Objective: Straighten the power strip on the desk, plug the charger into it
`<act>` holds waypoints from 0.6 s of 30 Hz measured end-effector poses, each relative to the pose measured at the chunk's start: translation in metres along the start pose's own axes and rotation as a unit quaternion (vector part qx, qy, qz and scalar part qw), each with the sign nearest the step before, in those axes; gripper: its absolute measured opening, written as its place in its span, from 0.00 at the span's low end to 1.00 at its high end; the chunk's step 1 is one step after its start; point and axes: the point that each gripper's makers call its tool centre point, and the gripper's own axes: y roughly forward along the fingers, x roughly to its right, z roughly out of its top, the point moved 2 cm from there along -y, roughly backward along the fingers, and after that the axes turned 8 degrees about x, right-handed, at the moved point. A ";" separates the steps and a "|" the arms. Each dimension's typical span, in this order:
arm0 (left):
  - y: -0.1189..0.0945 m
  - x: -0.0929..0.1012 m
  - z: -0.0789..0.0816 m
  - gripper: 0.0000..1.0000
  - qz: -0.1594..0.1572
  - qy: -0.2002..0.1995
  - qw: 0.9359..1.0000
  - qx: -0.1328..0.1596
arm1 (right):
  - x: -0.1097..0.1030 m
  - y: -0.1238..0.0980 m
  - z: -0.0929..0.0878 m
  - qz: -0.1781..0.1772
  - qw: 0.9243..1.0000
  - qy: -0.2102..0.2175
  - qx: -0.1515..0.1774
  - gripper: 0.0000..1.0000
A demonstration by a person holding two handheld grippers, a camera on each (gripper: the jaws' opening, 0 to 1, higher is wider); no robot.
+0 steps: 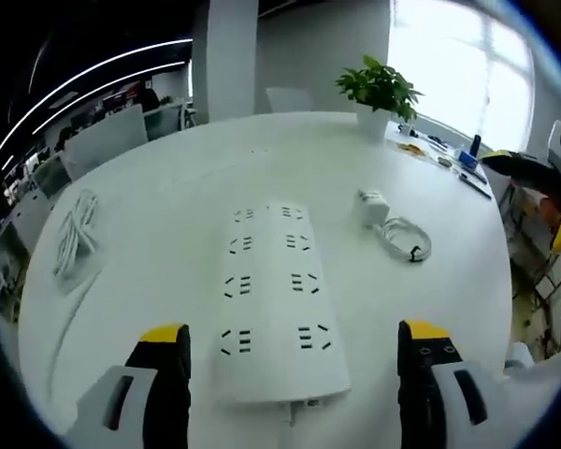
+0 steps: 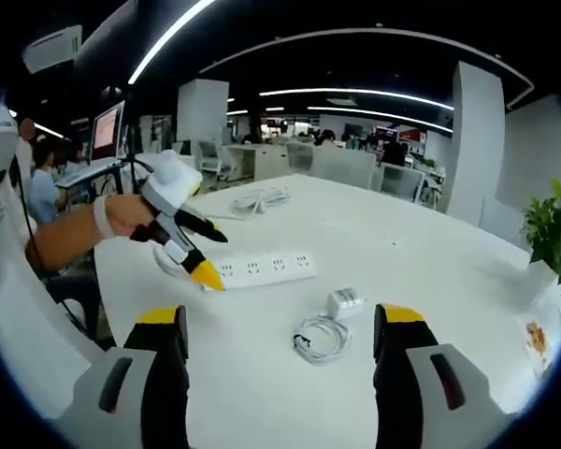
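Risk sits with the power strip [image 1: 276, 299]: flat on the desk [image 1: 168, 178], between the spread left gripper [image 1: 294, 360] jaws, it may skid. Right gripper [image 2: 279, 351] gapes empty; charger [image 2: 345, 301] lies beside, its coiled cable [image 2: 320, 337] could snag.

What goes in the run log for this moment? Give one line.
left gripper: open, over power strip end | right gripper: open, empty | charger: unplugged, beside strip, coiled cable on desk
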 end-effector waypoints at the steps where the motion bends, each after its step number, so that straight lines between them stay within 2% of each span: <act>1: 0.001 0.000 0.000 0.92 0.000 0.000 1.000 -0.002 | 0.000 0.000 0.000 0.000 1.000 0.000 0.000 0.80; 5: 0.006 0.002 0.001 0.91 0.001 -0.001 1.000 -0.007 | 0.001 0.000 0.000 -0.001 1.000 0.003 0.001 0.80; 7: 0.007 0.003 -0.003 0.86 0.001 -0.007 1.000 -0.014 | 0.001 0.000 0.000 0.000 1.000 0.003 0.002 0.80; 11: 0.009 0.006 -0.008 0.84 0.000 -0.010 1.000 -0.023 | 0.000 0.001 -0.001 0.002 1.000 0.006 0.003 0.79; 18: 0.013 0.002 -0.010 0.79 0.012 -0.003 0.999 -0.032 | -0.001 0.000 -0.002 0.004 1.000 0.009 0.004 0.79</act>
